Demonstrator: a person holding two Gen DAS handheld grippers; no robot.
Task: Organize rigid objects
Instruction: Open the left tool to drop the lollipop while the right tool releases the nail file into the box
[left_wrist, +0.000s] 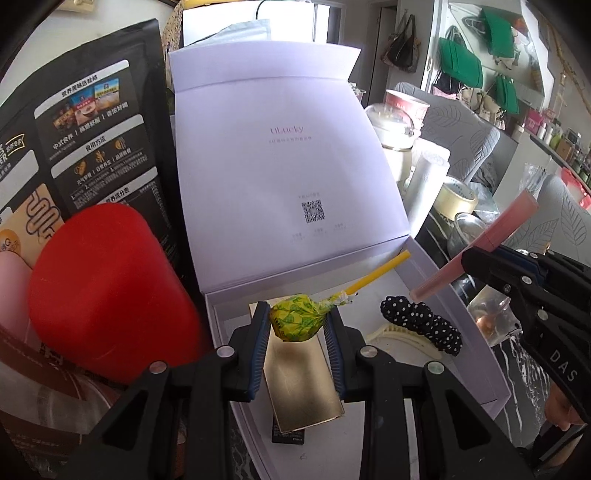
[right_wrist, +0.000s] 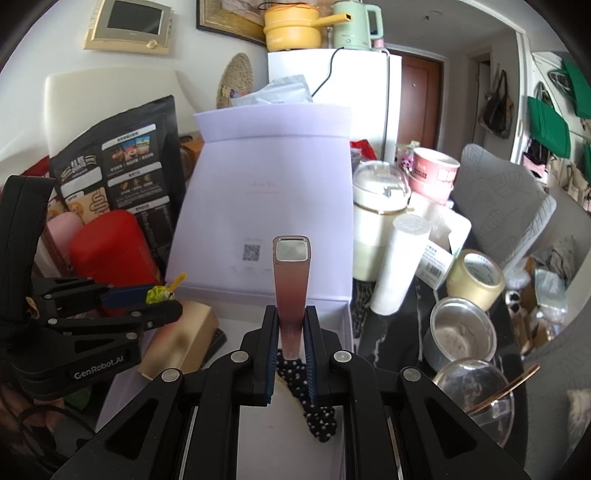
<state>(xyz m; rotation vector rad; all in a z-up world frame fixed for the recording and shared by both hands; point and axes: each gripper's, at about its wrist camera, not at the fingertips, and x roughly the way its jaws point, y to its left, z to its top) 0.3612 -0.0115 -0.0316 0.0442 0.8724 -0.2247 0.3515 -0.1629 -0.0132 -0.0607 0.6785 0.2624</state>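
Observation:
My left gripper (left_wrist: 297, 325) is shut on a lollipop (left_wrist: 295, 321) in a yellow-green wrapper with a yellow stick, held above the open white gift box (left_wrist: 461, 310). It also shows in the right wrist view (right_wrist: 159, 293). My right gripper (right_wrist: 290, 339) is shut on a pink rectangular tube (right_wrist: 291, 280), held above the box; the tube shows in the left wrist view (left_wrist: 476, 245). Inside the box lie a gold flat case (left_wrist: 301, 384), a black polka-dot scrunchie (left_wrist: 421, 325) and a cream comb-like piece (left_wrist: 402, 341).
The box lid (left_wrist: 280, 166) stands open behind. A red canister (left_wrist: 107, 295) and a black food pouch (left_wrist: 88, 140) stand on the left. On the right are a tape roll (right_wrist: 476, 278), a metal tin (right_wrist: 460, 332), a glass bowl (right_wrist: 476, 391), a white roll (right_wrist: 400, 258) and a cream cooker (right_wrist: 378, 206).

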